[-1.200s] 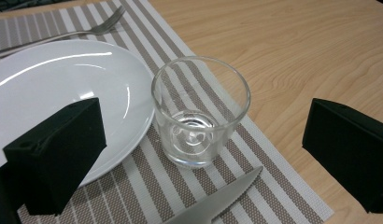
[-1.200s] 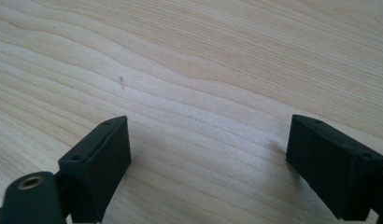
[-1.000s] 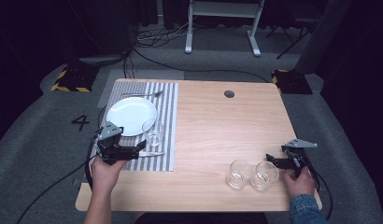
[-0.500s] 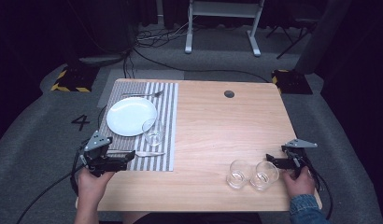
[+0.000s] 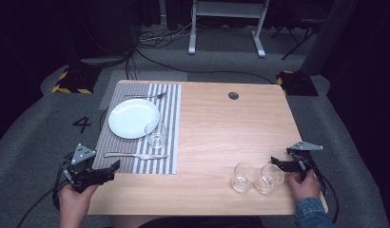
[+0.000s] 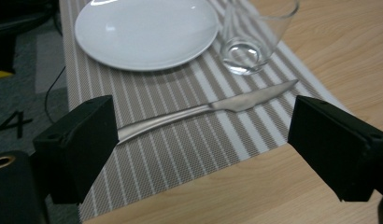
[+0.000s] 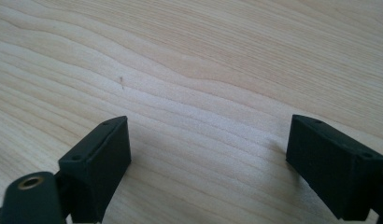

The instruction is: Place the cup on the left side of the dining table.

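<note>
Here, three empty glasses, one (image 5: 156, 134) beside plate (image 5: 133, 118), two (image 5: 258, 178) near right gripper (image 5: 277, 164), both grippers' jaws apart.

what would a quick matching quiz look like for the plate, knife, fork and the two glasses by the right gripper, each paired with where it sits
Things:
1. plate
2. knife
3. fork
4. pair of glasses

Places:
A. bare wood, near the table's front edge
B. far end of the striped mat
C. near end of the mat
D. middle of the mat, beside a lone glass

Pairs: 1-D, 2-C, 3-B, 4-A
</note>
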{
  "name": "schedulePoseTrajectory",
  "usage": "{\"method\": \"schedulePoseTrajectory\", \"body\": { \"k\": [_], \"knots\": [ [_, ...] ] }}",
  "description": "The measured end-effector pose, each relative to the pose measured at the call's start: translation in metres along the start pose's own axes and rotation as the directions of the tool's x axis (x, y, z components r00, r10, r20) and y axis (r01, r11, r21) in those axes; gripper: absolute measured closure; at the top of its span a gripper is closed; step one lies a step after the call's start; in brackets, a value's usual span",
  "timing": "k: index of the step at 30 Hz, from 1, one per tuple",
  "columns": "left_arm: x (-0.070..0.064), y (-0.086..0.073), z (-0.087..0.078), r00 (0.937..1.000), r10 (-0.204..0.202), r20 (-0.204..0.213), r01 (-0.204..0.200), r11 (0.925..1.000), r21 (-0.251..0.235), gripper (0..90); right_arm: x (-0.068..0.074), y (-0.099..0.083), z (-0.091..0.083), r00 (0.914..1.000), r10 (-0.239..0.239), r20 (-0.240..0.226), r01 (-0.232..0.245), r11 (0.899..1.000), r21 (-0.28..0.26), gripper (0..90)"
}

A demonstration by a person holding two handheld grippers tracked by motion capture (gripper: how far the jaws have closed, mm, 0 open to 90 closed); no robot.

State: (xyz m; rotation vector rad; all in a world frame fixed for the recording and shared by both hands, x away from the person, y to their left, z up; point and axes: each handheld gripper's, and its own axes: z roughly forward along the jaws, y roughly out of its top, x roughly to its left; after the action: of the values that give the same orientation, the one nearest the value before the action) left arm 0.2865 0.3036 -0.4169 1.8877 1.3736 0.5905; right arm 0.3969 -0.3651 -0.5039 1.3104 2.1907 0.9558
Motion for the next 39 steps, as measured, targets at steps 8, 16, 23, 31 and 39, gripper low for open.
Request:
{"method": "schedulePoseTrajectory", "body": {
  "k": [8,16,23,31,39],
  "knots": [
    [0.008,-0.016,0.007,0.995,-0.032,-0.095,0.039,0.9963,0.077,14.8,0.0,0.0,0.0,1.0,0.0,0.0,0.0,1.0,0.0,13.8],
    [0.011,-0.034,0.024,0.9936,-0.052,-0.1,0.067,0.9858,0.154,15.1,0.0,0.0,0.0,1.0,-0.002,-0.001,0.002,1.0,0.0,13.8],
    [0.006,-0.054,0.039,0.9989,-0.032,-0.034,0.038,0.9789,0.201,15.1,0.0,0.0,0.0,1.0,-0.002,-0.001,0.002,1.0,0.0,13.8],
    [0.002,-0.065,0.049,0.9984,0.004,-0.056,0.006,0.9828,0.185,14.6,0.0,0.0,0.0,1.0,-0.002,-0.001,0.002,1.0,0.0,13.8],
    [0.009,-0.075,0.052,0.9999,0.016,-0.002,-0.015,0.9941,0.107,6.6,0.0,0.0,0.0,1.0,-0.002,-0.001,0.002,1.0,0.0,13.8]
  ]
}}
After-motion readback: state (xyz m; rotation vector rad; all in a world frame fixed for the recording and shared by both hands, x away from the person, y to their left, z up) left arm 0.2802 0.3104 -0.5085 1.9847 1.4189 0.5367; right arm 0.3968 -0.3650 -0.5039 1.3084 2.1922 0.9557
